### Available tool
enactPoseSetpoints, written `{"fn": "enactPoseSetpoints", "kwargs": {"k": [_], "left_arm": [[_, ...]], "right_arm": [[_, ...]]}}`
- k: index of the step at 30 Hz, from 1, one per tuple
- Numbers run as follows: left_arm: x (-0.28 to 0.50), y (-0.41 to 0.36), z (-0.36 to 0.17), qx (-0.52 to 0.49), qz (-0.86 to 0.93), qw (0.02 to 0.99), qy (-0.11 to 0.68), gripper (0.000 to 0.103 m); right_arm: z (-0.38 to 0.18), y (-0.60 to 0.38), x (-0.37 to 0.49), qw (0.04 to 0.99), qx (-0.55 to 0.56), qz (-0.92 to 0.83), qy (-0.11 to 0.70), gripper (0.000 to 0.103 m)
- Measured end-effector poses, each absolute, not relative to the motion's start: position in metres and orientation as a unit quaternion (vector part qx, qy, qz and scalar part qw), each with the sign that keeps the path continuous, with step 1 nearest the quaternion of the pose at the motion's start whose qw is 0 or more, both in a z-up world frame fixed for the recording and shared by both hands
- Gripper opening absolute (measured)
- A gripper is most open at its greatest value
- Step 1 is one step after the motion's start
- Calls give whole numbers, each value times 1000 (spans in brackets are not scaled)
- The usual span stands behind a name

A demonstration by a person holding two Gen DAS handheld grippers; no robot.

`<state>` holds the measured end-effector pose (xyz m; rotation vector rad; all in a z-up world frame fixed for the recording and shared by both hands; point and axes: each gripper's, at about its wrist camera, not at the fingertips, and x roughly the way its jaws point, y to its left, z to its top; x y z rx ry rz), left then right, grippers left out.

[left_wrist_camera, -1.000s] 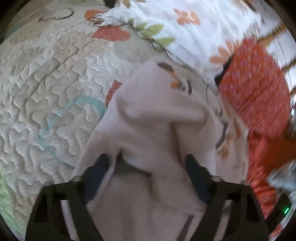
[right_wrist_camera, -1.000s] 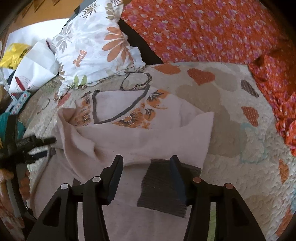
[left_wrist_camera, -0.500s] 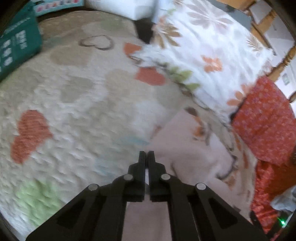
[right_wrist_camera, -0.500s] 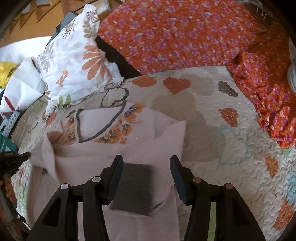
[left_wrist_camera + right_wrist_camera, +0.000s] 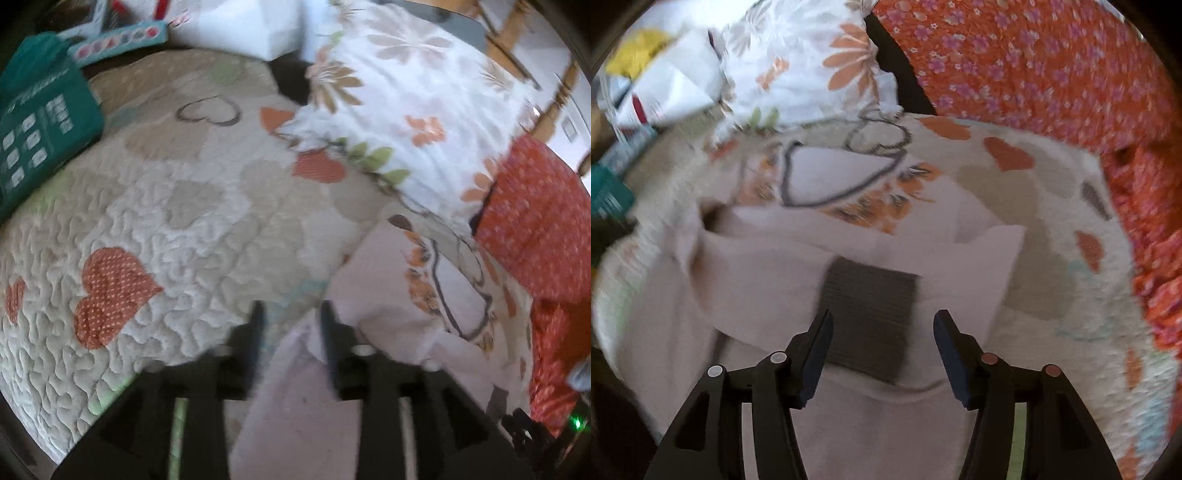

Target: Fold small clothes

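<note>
Quilted bedspread (image 5: 192, 221) under pale garment (image 5: 768, 266); no containers.

My left gripper (image 5: 290, 314) is smeared by motion as its jaws open, so I cannot tell whether the pale shirt's (image 5: 373, 291) edge touches them. The shirt's near part runs off the bottom edge. A teal box (image 5: 40, 122) is cut off at the left, its print unreadable. Through my right camera the shirt's left side (image 5: 713, 258) is blurred.

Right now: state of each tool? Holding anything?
Left tool: jaws opening, gripping nothing, at the pale pink garment's edge.
Right tool: jaws opening, empty, over the garment's grey cuff.
</note>
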<state>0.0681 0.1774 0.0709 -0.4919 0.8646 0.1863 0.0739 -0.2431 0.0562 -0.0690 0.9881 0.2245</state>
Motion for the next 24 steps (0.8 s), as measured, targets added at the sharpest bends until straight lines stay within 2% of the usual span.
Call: {"fn": "enactPoseSetpoints", "kwargs": {"k": [4, 5, 6, 8, 9, 12, 16, 17, 21, 23, 24], "left_arm": [[71, 162, 71, -220, 67, 877, 422, 40], [72, 160, 70, -220, 64, 876, 425, 42], [73, 158, 68, -220, 61, 874, 429, 43], [73, 156, 66, -219, 63, 871, 435, 43], [74, 156, 65, -220, 65, 869, 438, 43], [72, 158, 63, -226, 68, 867, 439, 44], [68, 163, 64, -234, 75, 865, 437, 49], [68, 165, 64, -237, 77, 865, 437, 50], [70, 168, 61, -245, 85, 860, 439, 51], [72, 167, 58, -246, 86, 857, 444, 52], [74, 165, 56, -245, 86, 856, 447, 52]], "right_arm": [[38, -252, 80, 862, 16, 114, 493, 61], [35, -249, 81, 861, 19, 118, 494, 58], [34, -247, 82, 860, 22, 124, 494, 51], [31, -240, 84, 856, 23, 125, 501, 9], [33, -240, 84, 855, 36, 123, 503, 6], [47, -247, 78, 849, 93, 143, 500, 6], [77, -272, 63, 792, 258, 241, 498, 6], [85, -281, 58, 764, 318, 282, 485, 6], [106, -310, 53, 722, 442, 341, 409, 6], [99, -332, 59, 732, 478, 295, 386, 13], [92, -343, 64, 762, 464, 229, 390, 23]]}}
